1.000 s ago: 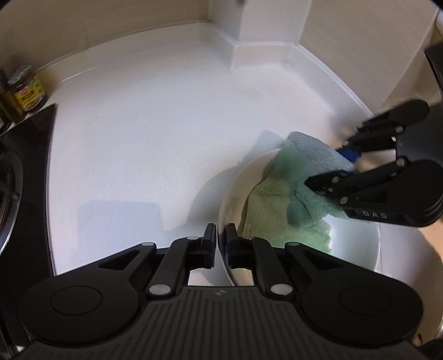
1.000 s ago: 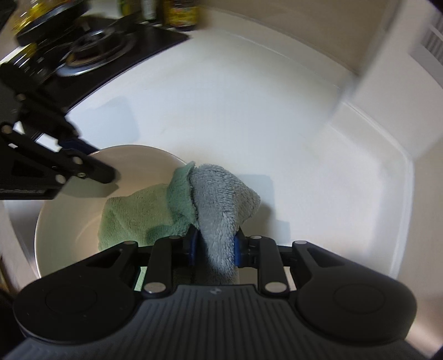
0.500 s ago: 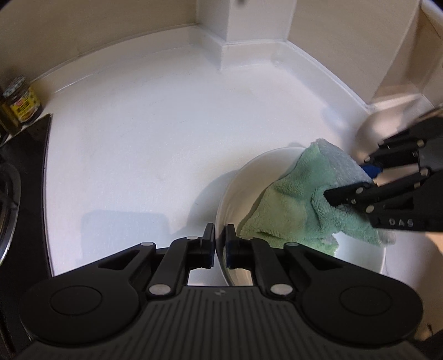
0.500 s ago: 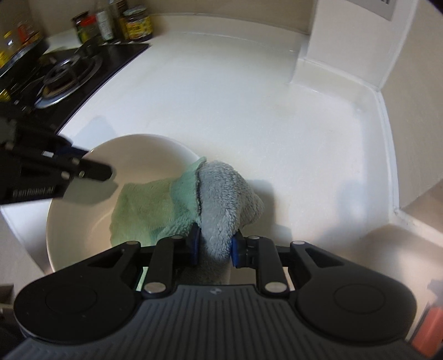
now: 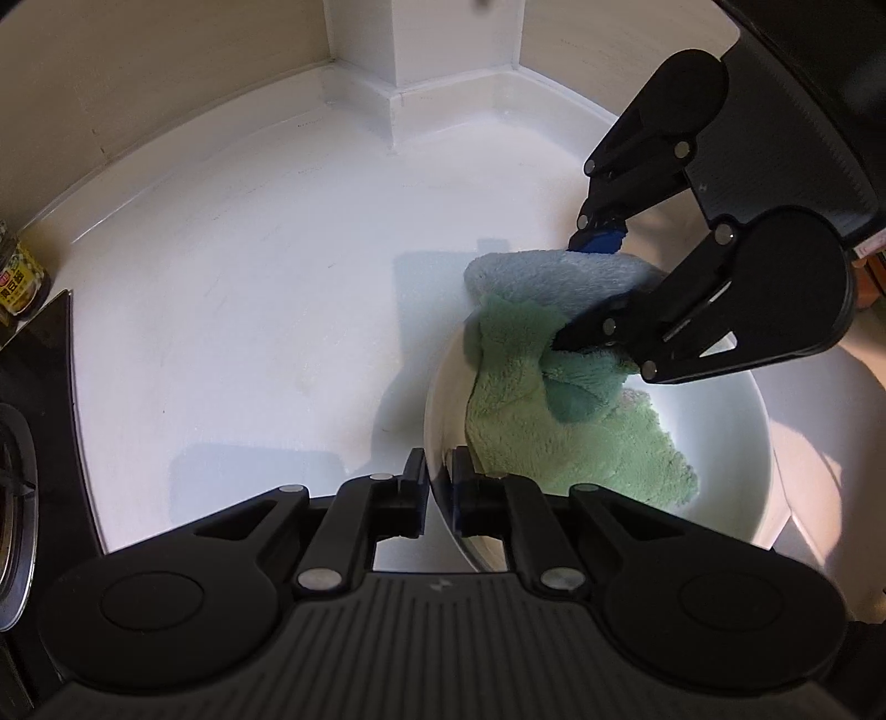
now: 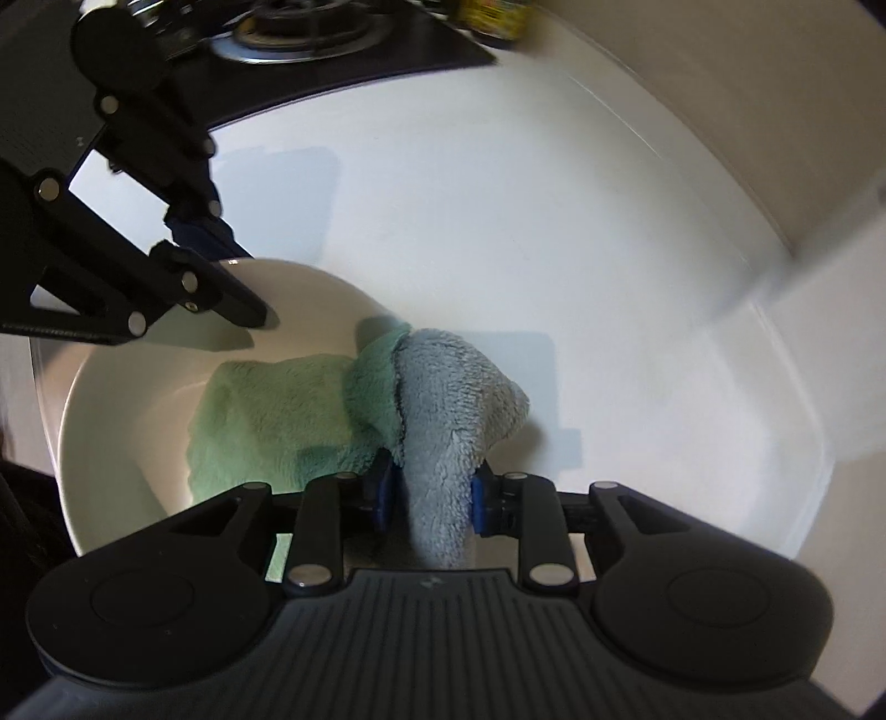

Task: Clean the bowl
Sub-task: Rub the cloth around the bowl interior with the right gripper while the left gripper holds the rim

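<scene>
A white bowl (image 5: 736, 476) sits on the white counter, also seen in the right wrist view (image 6: 127, 387). My left gripper (image 5: 439, 476) is shut on the bowl's near rim, one finger inside and one outside. My right gripper (image 6: 429, 493) is shut on a green and grey fluffy cloth (image 6: 443, 421). The cloth's green part (image 5: 554, 426) lies spread inside the bowl, and its grey part hangs over the far rim. The right gripper (image 5: 587, 293) reaches in from the upper right in the left wrist view.
The white counter (image 5: 249, 310) runs back to a raised edge and a wall corner (image 5: 398, 83). A black gas hob (image 6: 310, 33) lies to the left, with jars (image 5: 19, 277) beside it.
My right gripper has swung the cloth across the bowl, from the right side toward the far rim. The left gripper keeps its hold on the rim.
</scene>
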Demonstrator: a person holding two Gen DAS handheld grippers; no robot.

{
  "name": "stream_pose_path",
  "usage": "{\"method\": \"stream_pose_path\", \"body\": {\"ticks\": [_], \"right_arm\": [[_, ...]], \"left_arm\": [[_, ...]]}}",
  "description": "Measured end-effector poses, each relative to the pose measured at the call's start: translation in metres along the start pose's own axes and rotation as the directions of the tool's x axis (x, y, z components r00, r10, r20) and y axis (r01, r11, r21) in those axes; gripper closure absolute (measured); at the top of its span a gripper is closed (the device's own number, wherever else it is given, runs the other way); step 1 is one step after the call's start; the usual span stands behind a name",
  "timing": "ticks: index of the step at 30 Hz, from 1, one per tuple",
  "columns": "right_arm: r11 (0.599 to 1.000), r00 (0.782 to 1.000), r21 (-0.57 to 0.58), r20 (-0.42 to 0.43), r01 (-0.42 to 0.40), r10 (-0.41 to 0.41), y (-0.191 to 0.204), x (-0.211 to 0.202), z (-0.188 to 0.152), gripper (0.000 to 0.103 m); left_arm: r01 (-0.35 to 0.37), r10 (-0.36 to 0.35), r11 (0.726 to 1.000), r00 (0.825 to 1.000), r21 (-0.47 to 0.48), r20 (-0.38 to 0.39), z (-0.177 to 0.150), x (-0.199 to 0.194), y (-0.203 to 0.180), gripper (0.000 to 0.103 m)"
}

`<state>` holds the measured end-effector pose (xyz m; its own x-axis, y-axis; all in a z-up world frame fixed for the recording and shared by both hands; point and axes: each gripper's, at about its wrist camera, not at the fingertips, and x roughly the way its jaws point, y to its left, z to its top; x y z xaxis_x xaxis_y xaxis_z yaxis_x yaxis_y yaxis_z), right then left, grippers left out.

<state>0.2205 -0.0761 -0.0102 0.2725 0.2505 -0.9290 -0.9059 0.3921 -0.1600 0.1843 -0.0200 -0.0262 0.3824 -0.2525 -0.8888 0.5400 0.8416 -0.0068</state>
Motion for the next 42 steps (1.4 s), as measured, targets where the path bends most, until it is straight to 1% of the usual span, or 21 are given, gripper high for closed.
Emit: {"method": "stream_pose_path", "body": {"ticks": [2, 4, 5, 8, 10, 13, 14, 16, 19, 20, 22, 23, 25, 29, 32, 33, 35, 37, 39, 41, 42], "right_arm": [[1.000, 1.000, 0.029, 0.003, -0.009, 0.009, -0.003, 0.000, 0.000, 0.080], [0.993, 1.000, 0.117, 0.008, -0.015, 0.014, -0.009, -0.002, -0.004, 0.082], [0.990, 1.000, 0.143, 0.010, -0.014, 0.013, -0.010, -0.003, -0.006, 0.082], [0.967, 1.000, 0.253, 0.012, 0.008, -0.011, -0.013, -0.008, -0.018, 0.083], [0.941, 0.999, 0.338, 0.008, 0.027, -0.031, -0.012, -0.013, -0.028, 0.084], [0.887, 0.998, 0.459, 0.006, 0.050, -0.059, -0.007, -0.019, -0.044, 0.085], [0.875, 0.998, 0.482, 0.006, 0.054, -0.065, -0.004, -0.018, -0.049, 0.085], [0.832, 0.997, 0.551, 0.009, 0.062, -0.080, 0.001, -0.019, -0.059, 0.085], [0.800, 0.994, 0.594, -0.001, 0.085, -0.106, 0.010, -0.021, -0.066, 0.085], [0.793, 0.994, 0.603, -0.001, 0.086, -0.107, 0.012, -0.022, -0.067, 0.085], [0.757, 0.994, 0.649, 0.010, 0.078, -0.110, 0.016, -0.024, -0.071, 0.085], [0.748, 0.994, 0.660, 0.014, 0.075, -0.112, 0.019, -0.023, -0.070, 0.085], [0.742, 0.993, 0.666, 0.020, 0.076, -0.119, 0.026, -0.023, -0.071, 0.084], [0.794, 0.996, 0.605, 0.026, 0.055, -0.090, 0.024, -0.023, -0.073, 0.084], [0.854, 0.999, 0.520, 0.016, 0.023, -0.036, 0.013, -0.022, -0.066, 0.084], [0.884, 1.000, 0.466, 0.010, 0.020, -0.028, 0.009, -0.020, -0.059, 0.083], [0.918, 1.000, 0.395, -0.003, 0.018, -0.018, 0.007, -0.017, -0.049, 0.083], [0.956, 1.000, 0.294, -0.018, 0.021, -0.016, 0.006, -0.014, -0.034, 0.081], [0.976, 1.000, 0.218, -0.014, 0.019, -0.016, 0.005, -0.010, -0.021, 0.081], [0.982, 1.000, 0.188, -0.009, 0.005, -0.003, 0.004, -0.005, -0.011, 0.080], [0.980, 1.000, 0.197, -0.008, -0.003, 0.004, 0.003, -0.003, -0.009, 0.080]], "left_arm": [[0.004, -0.004, 1.000, 1.000, -0.018, 0.005, 0.000, 0.000, 0.002, 0.097], [0.009, -0.008, 0.998, 1.000, -0.059, 0.014, 0.000, 0.001, 0.004, 0.097], [0.008, -0.007, 0.997, 1.000, -0.077, 0.017, 0.000, 0.000, 0.004, 0.097], [0.004, -0.001, 0.991, 1.000, -0.133, 0.022, -0.001, -0.002, 0.002, 0.097], [-0.002, 0.005, 0.985, 1.000, -0.171, 0.017, -0.004, -0.004, 0.000, 0.097], [-0.009, 0.007, 0.983, 1.000, -0.186, -0.013, -0.005, -0.002, -0.003, 0.097], [-0.011, 0.007, 0.982, 1.000, -0.191, -0.023, -0.006, -0.002, -0.004, 0.097], [-0.016, 0.008, 0.980, 0.999, -0.200, -0.043, -0.006, -0.001, -0.006, 0.097], [-0.020, 0.005, 0.976, 0.998, -0.215, -0.070, -0.007, 0.000, -0.007, 0.097], [-0.022, 0.005, 0.976, 0.997, -0.215, -0.077, -0.006, 0.000, -0.006, 0.097], [-0.030, 0.016, 0.983, 0.997, -0.183, -0.076, -0.002, 0.004, -0.008, 0.098], [-0.033, 0.023, 0.989, 0.997, -0.143, -0.068, -0.002, 0.004, -0.010, 0.098], [-0.025, 0.019, 0.994, 0.998, -0.105, -0.059, -0.005, 0.000, -0.012, 0.098], [0.009, -0.010, 1.000, 0.998, -0.022, -0.062, -0.002, 0.000, -0.011, 0.098], [0.034, -0.032, 0.999, 0.997, 0.028, -0.069, 0.004, 0.003, -0.010, 0.098], [0.044, -0.041, 0.998, 0.997, 0.043, -0.071, 0.006, 0.004, -0.009, 0.098], [0.056, -0.051, 0.996, 0.996, 0.070, -0.075, 0.008, 0.005, -0.009, 0.098], [0.066, -0.058, 0.993, 0.995, 0.100, -0.079, 0.011, 0.005, -0.009, 0.098], [0.073, -0.063, 0.991, 0.995, 0.115, -0.083, 0.011, 0.004, -0.008, 0.098], [0.076, -0.066, 0.990, 0.994, 0.118, -0.083, 0.012, 0.004, -0.005, 0.097], [0.076, -0.067, 0.990, 0.994, 0.117, -0.081, 0.012, 0.004, -0.004, 0.097]]}}
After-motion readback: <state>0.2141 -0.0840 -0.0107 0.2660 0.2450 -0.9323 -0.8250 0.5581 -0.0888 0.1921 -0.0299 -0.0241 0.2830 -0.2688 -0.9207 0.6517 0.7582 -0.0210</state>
